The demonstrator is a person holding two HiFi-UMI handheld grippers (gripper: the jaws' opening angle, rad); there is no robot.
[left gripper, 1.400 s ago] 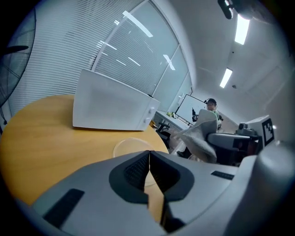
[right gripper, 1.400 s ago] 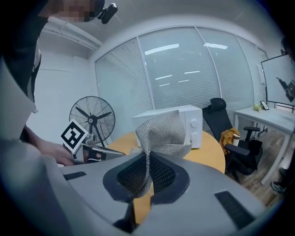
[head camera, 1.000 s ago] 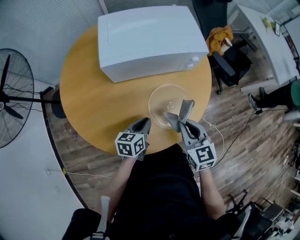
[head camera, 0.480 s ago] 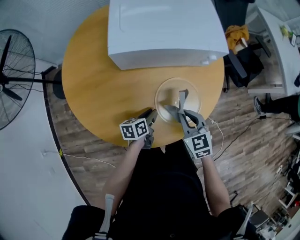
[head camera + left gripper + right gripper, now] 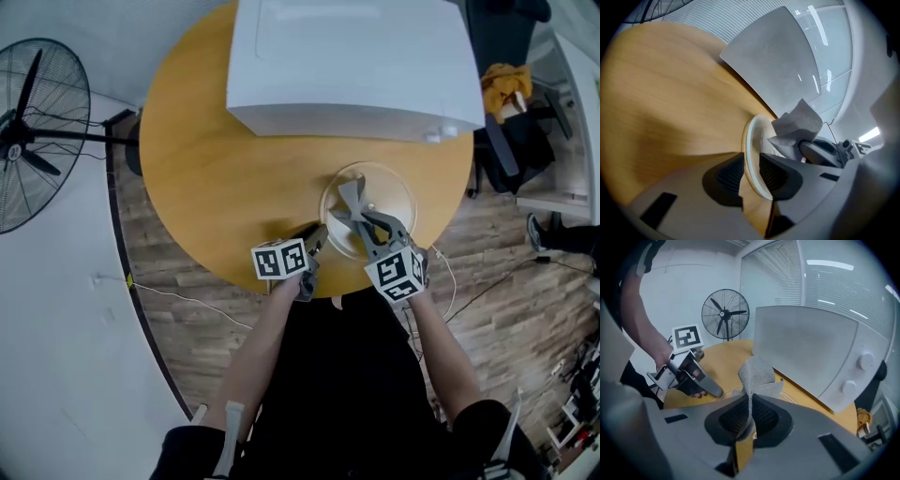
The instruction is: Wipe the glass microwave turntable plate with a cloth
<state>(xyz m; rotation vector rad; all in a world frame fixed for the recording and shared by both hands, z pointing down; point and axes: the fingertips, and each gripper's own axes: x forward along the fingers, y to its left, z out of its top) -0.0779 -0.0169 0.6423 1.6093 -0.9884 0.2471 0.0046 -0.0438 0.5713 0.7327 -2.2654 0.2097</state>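
Closest to us, the two forearms (image 5: 267, 347) reach out over dark clothing to the near edge of the round wooden bench (image 5: 216, 159). The left gripper (image 5: 319, 236) sits right at that near edge. Its jaws are clamped on the rim of the glass turntable plate (image 5: 398, 192), one pad on each face of the glass, and that rim runs straight through the gap in the left gripper view.

Just beside it on the right, the right gripper (image 5: 364, 223) comes in over the plate's near side. Its jaws are pinched tight on the grey cloth (image 5: 352, 199), and a thin fold runs down between the ribbed pads in the right gripper view. The rest of the cloth stands up in a loose, crumpled peak above the jaws. We cannot tell whether the cloth touches the glass.

The plate itself lies close to the near edge of the bench, right of its middle. It is directly in front of the microwave, with a strip of bare wood between them.

Further back, the white microwave (image 5: 347, 56) takes up the far edge, its knobs at the right-hand front corner. The bench's left side is open wood.

Beyond the left edge, a black standing fan (image 5: 28, 141) stands on the floor by a pale wall.
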